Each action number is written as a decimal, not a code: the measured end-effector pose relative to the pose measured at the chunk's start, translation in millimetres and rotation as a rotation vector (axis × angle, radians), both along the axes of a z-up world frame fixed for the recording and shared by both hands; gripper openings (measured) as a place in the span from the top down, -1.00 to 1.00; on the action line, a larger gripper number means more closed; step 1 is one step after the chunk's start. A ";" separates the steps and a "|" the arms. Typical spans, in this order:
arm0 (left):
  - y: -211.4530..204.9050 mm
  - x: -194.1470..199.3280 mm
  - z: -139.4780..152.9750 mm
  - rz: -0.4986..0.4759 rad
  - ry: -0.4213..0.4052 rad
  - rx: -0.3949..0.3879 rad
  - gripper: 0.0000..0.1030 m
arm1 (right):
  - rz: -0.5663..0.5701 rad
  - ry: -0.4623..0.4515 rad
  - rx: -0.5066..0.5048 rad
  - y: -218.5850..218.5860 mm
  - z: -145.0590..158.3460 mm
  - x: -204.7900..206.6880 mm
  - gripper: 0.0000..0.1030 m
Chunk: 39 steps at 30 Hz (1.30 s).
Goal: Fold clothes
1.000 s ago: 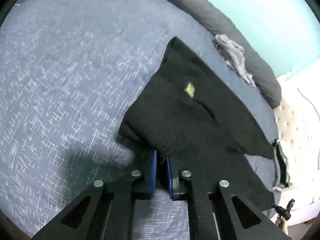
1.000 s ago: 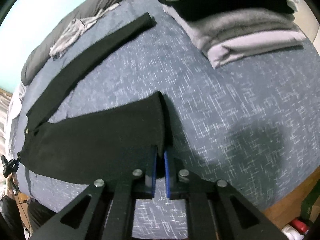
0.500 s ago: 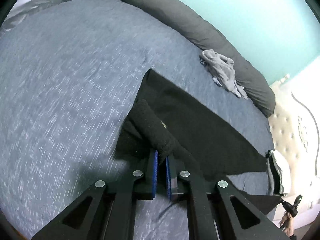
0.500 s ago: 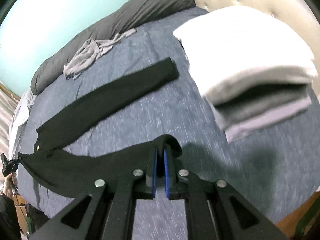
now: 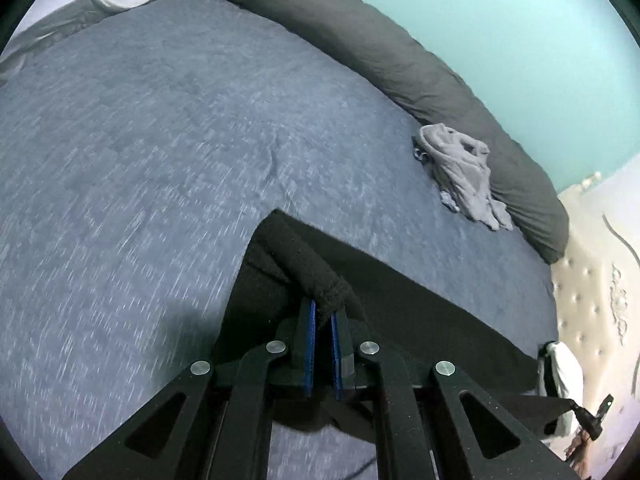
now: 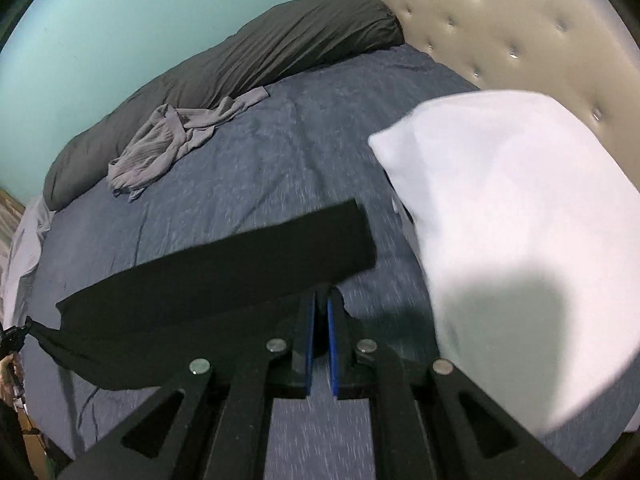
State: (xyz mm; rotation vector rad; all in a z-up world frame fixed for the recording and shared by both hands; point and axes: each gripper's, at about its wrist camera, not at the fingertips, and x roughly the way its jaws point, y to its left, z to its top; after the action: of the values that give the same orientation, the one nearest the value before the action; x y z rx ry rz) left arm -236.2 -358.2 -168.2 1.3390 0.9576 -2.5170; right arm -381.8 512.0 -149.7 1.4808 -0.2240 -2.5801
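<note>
The left tongs (image 5: 323, 312) sit at the lower middle of the left wrist view, their blue pads pinched nearly together on a rolled, fuzzy edge of the black garment (image 5: 400, 300). The right tongs (image 6: 322, 302), at the lower middle of the right wrist view, are likewise closed to a narrow slit, with a small bunch of the same black garment (image 6: 224, 276) caught between the pads.

In the left wrist view the garment spreads from the pads toward the lower right of the frame, its pointed corner reaching up to mid-frame; most of it lies on the bed (image 5: 160, 140). In the right wrist view one long black strip runs flat across the middle of the frame, while a second fold sags below it toward the lower left edge, where it looks stretched toward a small dark clamp-like object that is too small to make out.

Beyond the garment, the blue-grey speckled bed cover fills most of both views. A crumpled grey cloth (image 6: 172, 144) lies at the upper left of the right wrist view, touching a long dark grey bolster (image 6: 248, 60) that runs along the teal wall (image 6: 140, 12). A white folded pile (image 6: 516, 232) fills the right side of that frame, just beside the strip's end, with a tufted cream headboard (image 6: 500, 20) above it.
</note>
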 end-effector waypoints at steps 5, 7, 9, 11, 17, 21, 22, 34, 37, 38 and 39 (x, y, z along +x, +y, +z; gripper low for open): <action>-5.3 -41.4 -21.5 0.004 -0.038 0.000 0.87 | -0.024 -0.043 0.026 -12.9 -13.7 -52.0 0.90; -6.8 -57.4 -31.2 0.005 -0.052 0.001 0.87 | -0.035 -0.078 0.044 -17.7 -23.4 -73.0 0.90; -8.9 -70.2 -42.1 0.010 -0.063 0.004 0.87 | -0.049 -0.108 0.058 -23.3 -33.8 -93.1 0.90; -11.0 -82.9 -53.0 0.014 -0.074 0.007 0.87 | -0.064 -0.122 0.079 -28.6 -42.5 -110.2 0.90; -14.3 -102.7 -89.2 0.014 -0.102 0.023 0.84 | -0.095 -0.148 0.123 -39.4 -74.2 -146.6 0.90; -9.6 -105.5 -98.5 -0.019 -0.104 -0.006 0.77 | -0.114 -0.146 0.136 -39.2 -93.0 -156.4 0.86; -8.0 -105.5 -98.9 -0.032 -0.101 -0.018 0.77 | -0.109 -0.131 0.136 -38.3 -93.0 -154.4 0.72; -16.4 -71.2 -76.9 -0.075 -0.055 -0.138 -0.14 | -0.017 0.009 0.093 -25.7 -83.8 -114.3 -0.10; -16.9 -65.7 -78.4 -0.072 -0.059 -0.135 -0.15 | -0.005 0.000 0.073 -22.8 -86.2 -100.3 -0.10; -14.7 -63.7 -77.9 -0.071 -0.057 -0.139 -0.15 | 0.004 -0.008 0.075 -23.3 -89.1 -96.8 -0.10; -12.9 -62.8 -77.1 -0.068 -0.051 -0.146 -0.15 | 0.013 -0.016 0.077 -24.0 -92.3 -93.5 -0.10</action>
State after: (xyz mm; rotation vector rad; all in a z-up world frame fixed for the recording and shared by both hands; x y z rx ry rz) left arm -299.0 -371.1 -245.3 1.4052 0.7146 -2.5329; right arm -475.3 488.0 -242.0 1.5242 -0.1176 -2.5950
